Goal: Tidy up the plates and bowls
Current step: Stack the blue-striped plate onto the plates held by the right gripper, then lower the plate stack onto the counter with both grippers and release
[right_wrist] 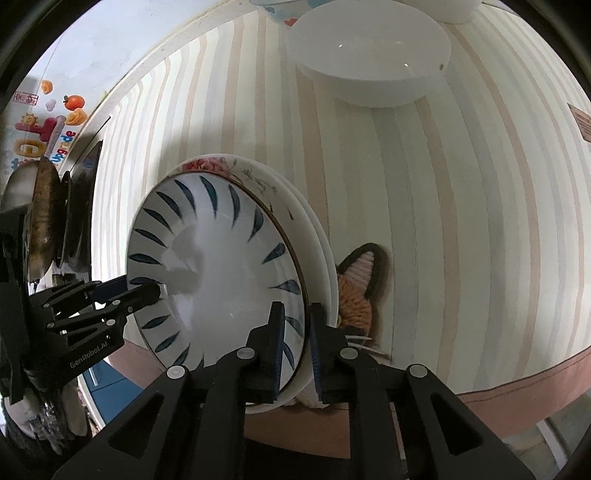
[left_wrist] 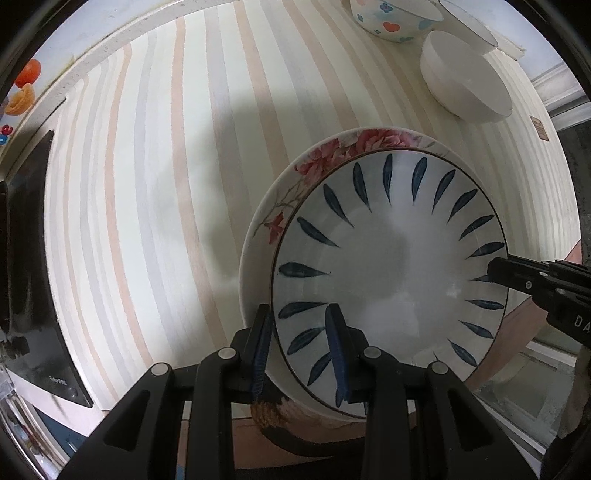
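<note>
Blue-leaf plate (left_wrist: 388, 266) — face-up (level)

Striped tablecloth (left_wrist: 155, 177), stacked plates (left_wrist: 280, 192), white bowl (left_wrist: 469, 85), floral bowl (left_wrist: 391, 18)

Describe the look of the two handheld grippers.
Both are matte black plastic. The left gripper and the right gripper each carry ribbed blue pads on the jaws, triangular cut-outs in the linkage arms and silver pivot pins. White "GenRobot.AI" lettering marks the left one's side.
</note>
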Demonstrator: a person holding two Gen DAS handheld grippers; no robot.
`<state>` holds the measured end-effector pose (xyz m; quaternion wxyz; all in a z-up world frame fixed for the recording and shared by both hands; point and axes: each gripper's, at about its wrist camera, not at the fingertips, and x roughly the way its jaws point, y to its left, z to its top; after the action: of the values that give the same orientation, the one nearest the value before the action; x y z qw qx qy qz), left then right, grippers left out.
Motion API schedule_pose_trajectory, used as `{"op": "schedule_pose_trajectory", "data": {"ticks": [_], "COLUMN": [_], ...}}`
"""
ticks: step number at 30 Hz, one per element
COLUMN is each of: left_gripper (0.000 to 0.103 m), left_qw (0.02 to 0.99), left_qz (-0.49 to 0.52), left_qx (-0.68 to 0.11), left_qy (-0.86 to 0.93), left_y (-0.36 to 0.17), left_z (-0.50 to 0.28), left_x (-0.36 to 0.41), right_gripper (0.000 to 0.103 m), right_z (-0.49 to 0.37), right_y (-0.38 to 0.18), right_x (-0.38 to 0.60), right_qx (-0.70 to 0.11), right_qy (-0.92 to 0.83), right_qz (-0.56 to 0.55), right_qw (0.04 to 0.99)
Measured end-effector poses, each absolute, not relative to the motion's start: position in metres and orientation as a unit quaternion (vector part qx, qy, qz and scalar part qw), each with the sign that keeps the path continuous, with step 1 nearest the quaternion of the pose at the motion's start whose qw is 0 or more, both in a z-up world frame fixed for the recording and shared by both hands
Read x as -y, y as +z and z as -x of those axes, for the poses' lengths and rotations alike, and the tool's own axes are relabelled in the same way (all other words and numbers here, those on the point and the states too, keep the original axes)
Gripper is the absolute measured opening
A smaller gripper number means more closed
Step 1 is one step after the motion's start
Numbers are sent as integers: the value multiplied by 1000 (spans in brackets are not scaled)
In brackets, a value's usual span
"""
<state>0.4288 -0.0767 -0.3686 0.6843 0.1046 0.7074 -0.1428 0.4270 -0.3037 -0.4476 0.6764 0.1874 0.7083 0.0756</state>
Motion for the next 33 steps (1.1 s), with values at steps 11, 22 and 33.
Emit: {"op": "schedule_pose_trajectory", "data": {"ticks": [11,22,33], "left_gripper": [28,28,29], "left_qw": [706,740,752], "left_qz": [-95,-77,-70], "left_qx": [-689,-649,-627], "left_qy": [-134,-160,-193], "left_y": [-330,-246,-194], "left_z": [-416,-375,-342], "left_x": [73,57,48], "right_gripper": [20,39,46], "right_z": [-418,-374,-328], "right_y": [-419,-312,-242], "right_x": [301,286,270], "right_qx": [-691,-641,-620], "right_qy": [65,62,58], "right_qz": [-200,-185,-165], "right_qw": [692,742,765]}}
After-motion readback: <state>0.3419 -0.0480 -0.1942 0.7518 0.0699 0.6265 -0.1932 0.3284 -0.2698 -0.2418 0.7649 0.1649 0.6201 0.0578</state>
